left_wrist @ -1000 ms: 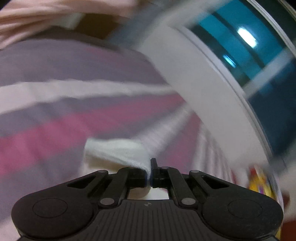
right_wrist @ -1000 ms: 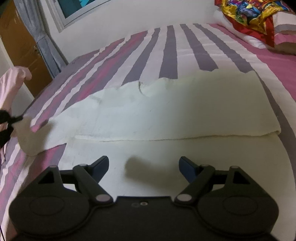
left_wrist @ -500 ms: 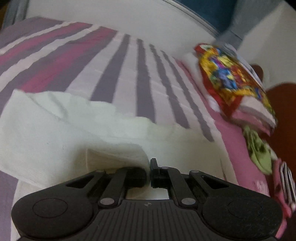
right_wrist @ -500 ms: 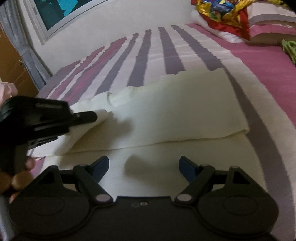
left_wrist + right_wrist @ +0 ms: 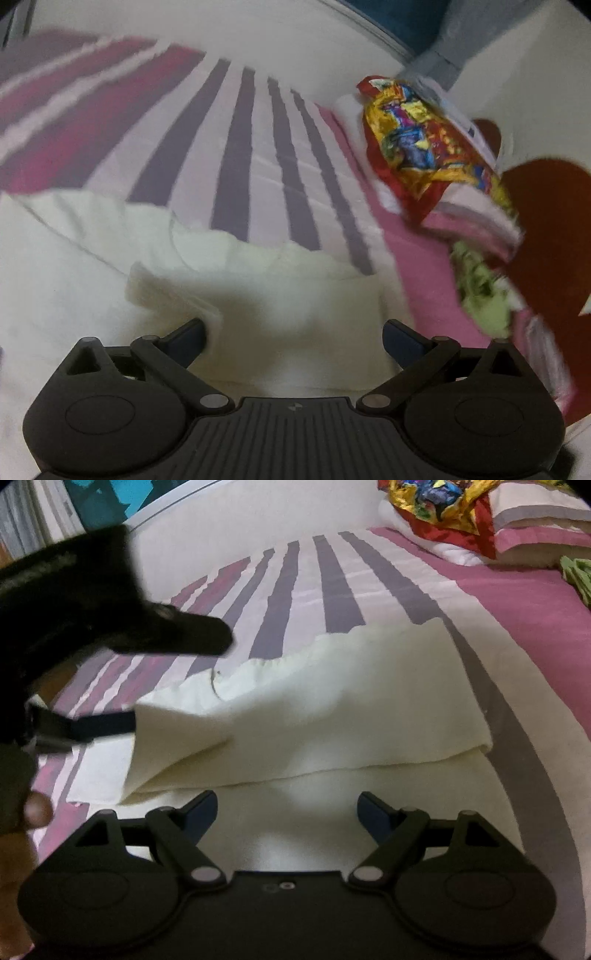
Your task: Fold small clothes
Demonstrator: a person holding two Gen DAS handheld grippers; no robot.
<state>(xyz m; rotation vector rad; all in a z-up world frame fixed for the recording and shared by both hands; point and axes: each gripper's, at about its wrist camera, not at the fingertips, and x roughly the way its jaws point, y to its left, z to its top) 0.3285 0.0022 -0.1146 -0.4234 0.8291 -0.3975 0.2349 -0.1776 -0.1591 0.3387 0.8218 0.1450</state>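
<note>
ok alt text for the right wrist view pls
A cream cloth lies folded over on a striped bed, seen past the open, empty right claw. The left claw is opening beside the cloth's left end, and bright bedding is piled at the far right.

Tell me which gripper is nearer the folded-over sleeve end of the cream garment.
Left. The left gripper, jaws opening, sits right at the sleeve end; the right gripper hovers over the garment's near edge, farther away.

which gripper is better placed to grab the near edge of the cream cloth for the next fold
Right, probably. The right gripper hangs open directly over the near edge of the cream cloth. The left gripper, jaws opening with no cloth pinched, sits off at the folded-over sleeve end.
</note>
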